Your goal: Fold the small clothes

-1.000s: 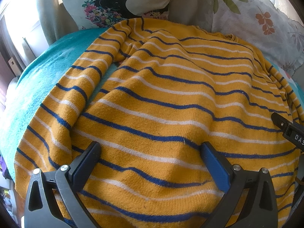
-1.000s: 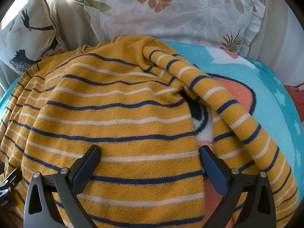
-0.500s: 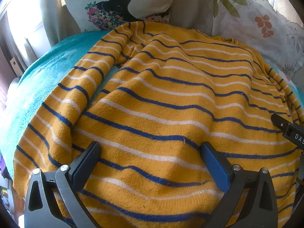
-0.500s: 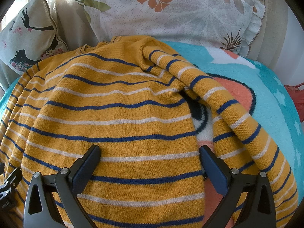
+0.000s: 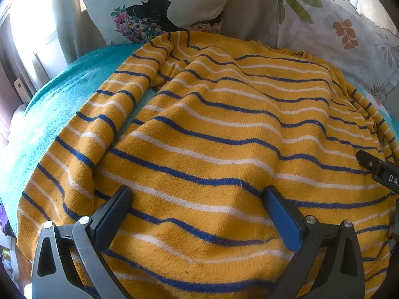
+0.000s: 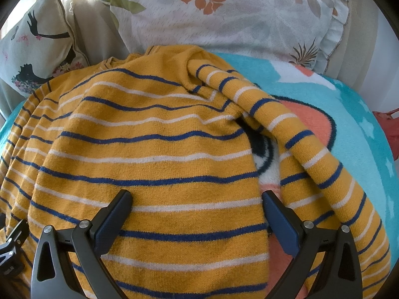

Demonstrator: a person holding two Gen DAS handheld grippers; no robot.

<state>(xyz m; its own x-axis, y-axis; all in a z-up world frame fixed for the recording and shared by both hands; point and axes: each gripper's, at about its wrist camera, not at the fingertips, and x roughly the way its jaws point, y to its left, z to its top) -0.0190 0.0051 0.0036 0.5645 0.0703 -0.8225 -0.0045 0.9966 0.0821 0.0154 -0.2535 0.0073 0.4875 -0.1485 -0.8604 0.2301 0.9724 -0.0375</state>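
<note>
Behind your grippers, a turquoise fleece blanket (image 5: 62, 104) carries everything. Your left gripper (image 5: 197, 214) and right gripper (image 6: 197, 214) both stand wide apart (holding nothing) over the mustard knitted sweater with blue and white stripes (image 6: 149, 149), spread flat below two printed pillows (image 6: 224, 12).

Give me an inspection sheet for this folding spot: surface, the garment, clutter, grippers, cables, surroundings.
Surface: teal blanket with an orange and white cartoon print, partly covered.
Job's things: mustard sweater with blue and white stripes spread out unfolded; left sleeve and right sleeve both lie angled out from the body.
Clutter: nothing seen on the blanket.
Grippers: left gripper open, over the hem area, gripping nothing; right gripper open, over the sweater's right edge, gripping nothing.
Cables: nothing seen.
Surroundings: leaf-print pillow and silhouette-print cushion behind the sweater; a red item at the right edge, unidentifiable.
</note>
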